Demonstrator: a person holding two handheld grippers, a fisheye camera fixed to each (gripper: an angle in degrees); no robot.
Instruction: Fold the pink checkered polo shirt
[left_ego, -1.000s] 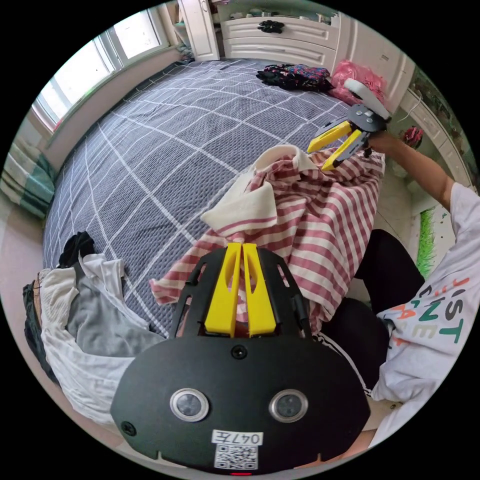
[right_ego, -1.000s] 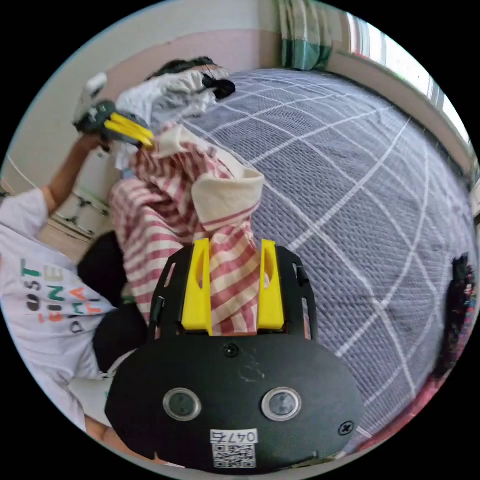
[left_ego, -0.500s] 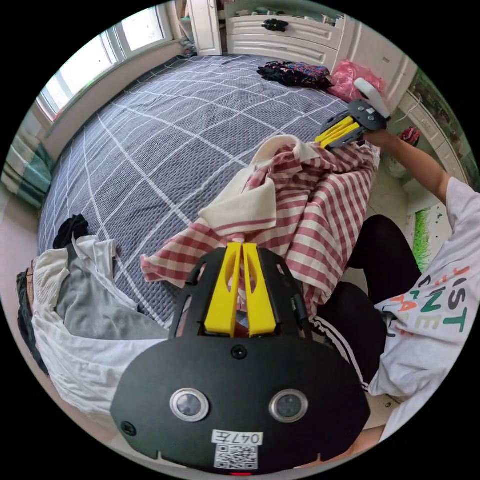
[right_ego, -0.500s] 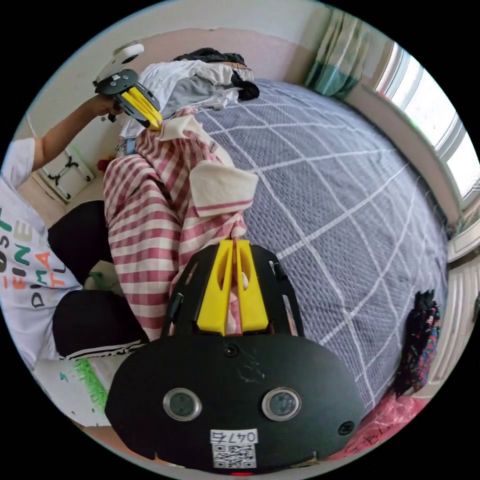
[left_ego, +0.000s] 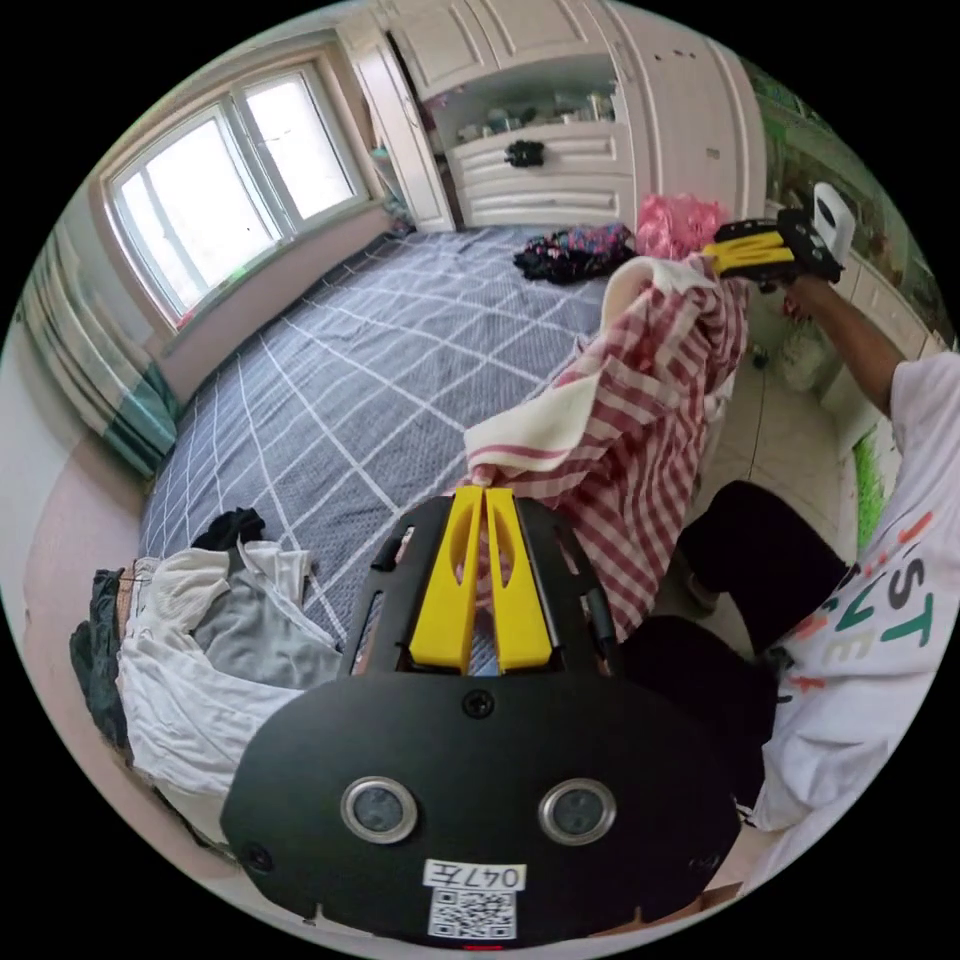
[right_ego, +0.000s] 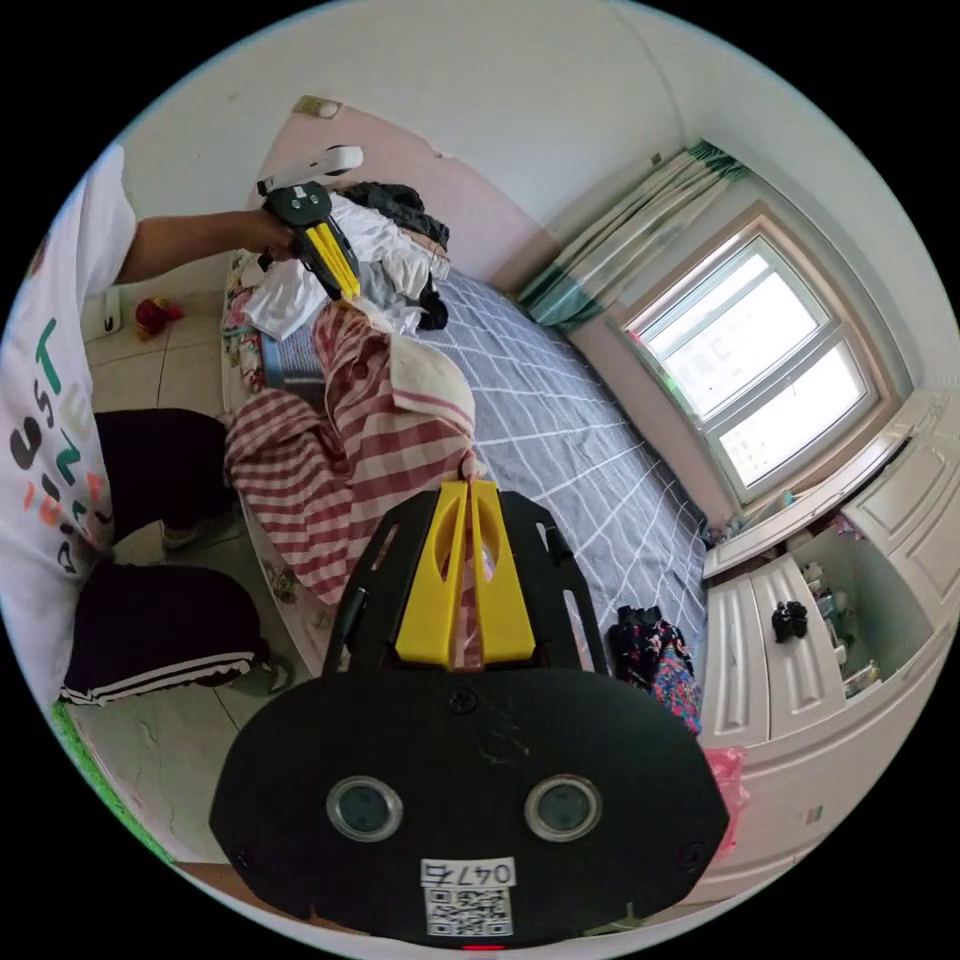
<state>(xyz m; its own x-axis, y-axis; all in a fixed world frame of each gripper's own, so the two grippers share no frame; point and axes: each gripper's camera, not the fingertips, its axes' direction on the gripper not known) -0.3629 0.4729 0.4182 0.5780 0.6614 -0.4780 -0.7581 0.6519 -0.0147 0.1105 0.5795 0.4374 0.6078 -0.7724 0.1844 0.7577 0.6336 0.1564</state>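
Pink-and-white checkered cotton polo shirt (left_ego: 640, 420) held aloft over grey grid-patterned bed (left_ego: 380, 360), likely for spreading flat; left gripper (left_ego: 485, 490) and right gripper (right_ego: 468, 485) each clamped on shirt fabric.

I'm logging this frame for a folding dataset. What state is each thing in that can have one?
left gripper: shut on the polo shirt
right gripper: shut on the polo shirt
polo shirt: unfolded, held up off the bed, hanging between the two grippers
bed: cover spread flat
clothes pile: crumpled, unfolded
dark patterned garment: bunched on the bed
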